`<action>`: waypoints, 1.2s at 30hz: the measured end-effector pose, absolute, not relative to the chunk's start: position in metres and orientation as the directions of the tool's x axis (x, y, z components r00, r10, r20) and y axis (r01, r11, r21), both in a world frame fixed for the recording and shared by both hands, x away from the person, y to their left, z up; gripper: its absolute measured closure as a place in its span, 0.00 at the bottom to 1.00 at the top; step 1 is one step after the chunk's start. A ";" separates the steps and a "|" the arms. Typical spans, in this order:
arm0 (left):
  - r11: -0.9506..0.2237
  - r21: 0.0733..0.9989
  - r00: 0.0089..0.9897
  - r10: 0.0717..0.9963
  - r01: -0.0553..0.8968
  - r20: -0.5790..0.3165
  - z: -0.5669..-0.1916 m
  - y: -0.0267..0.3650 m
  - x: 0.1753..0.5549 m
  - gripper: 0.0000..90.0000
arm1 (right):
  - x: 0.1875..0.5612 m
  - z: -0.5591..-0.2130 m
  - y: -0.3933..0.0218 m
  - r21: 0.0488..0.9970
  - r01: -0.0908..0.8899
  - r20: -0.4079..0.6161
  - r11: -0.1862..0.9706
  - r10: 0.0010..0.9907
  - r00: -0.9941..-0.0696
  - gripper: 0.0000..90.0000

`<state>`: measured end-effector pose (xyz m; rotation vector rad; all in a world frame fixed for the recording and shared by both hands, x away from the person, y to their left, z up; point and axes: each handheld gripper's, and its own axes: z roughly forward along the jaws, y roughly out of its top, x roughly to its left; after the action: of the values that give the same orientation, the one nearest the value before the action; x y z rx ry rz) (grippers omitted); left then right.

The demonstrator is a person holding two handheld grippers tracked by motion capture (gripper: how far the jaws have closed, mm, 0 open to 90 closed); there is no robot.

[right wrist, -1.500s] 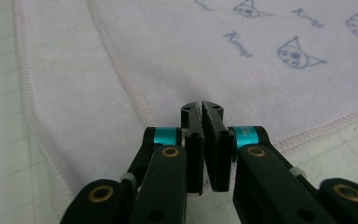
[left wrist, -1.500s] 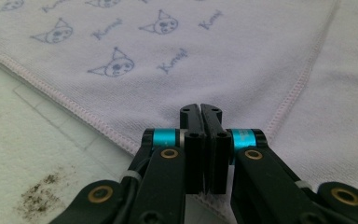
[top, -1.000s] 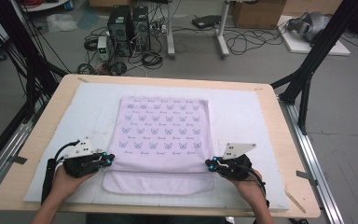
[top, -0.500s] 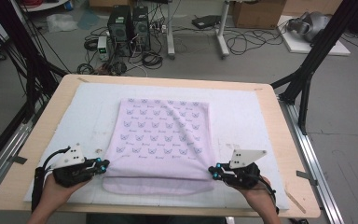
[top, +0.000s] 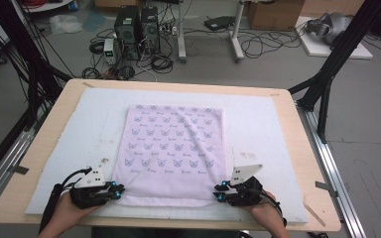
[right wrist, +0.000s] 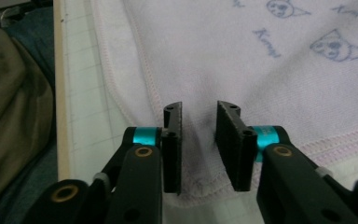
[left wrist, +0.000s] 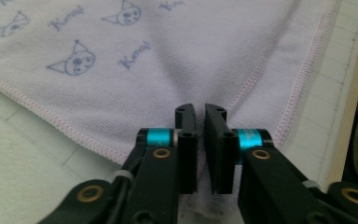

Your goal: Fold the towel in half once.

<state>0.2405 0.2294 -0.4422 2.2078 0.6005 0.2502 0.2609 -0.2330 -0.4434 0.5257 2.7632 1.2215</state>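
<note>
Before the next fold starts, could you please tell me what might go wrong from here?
The right gripper has just been opening, with the towel corner loose between its jaws, while the left gripper pinches its corner; a pull now could skew the towel. The near hem lies close to the table edge and might slide off.

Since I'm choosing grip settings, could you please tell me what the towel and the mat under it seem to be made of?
The towel looks like soft woven cotton or terry, matte: fine ribbed weave, pink stitched hems, printed cat faces, and puckers near the left gripper. The mat looks like white foam or felt padding, matte and slightly stained, with a faint grid; which of these it is cannot be told.
</note>
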 end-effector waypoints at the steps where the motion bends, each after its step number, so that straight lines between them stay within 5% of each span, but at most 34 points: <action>1: -0.559 0.759 0.868 0.495 0.334 -0.018 -0.442 0.229 0.241 0.95 | 0.262 -0.443 -0.234 0.726 0.286 0.079 0.625 0.338 -0.938 0.93; 18: -0.508 0.814 0.876 0.483 0.281 -0.001 -0.409 0.236 0.221 0.97 | 0.242 -0.401 -0.253 0.779 0.237 0.042 0.580 0.328 -0.944 0.98; 24: -0.541 0.767 0.871 0.488 0.346 -0.048 -0.432 0.234 0.225 0.82 | 0.245 -0.426 -0.248 0.747 0.275 0.077 0.605 0.332 -0.940 0.86; 31: -0.570 0.748 0.880 0.473 0.339 -0.038 -0.441 0.229 0.227 0.96 | 0.251 -0.438 -0.235 0.720 0.275 0.094 0.637 0.303 -0.948 0.85; 36: -0.561 0.753 0.878 0.477 0.343 -0.045 -0.441 0.232 0.226 0.97 | 0.248 -0.442 -0.236 0.718 0.287 0.112 0.634 0.302 -0.947 0.90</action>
<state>0.2257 0.2316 -0.4415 2.2191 0.5879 0.2071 0.2479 -0.2363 -0.4419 0.5091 2.8228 1.2346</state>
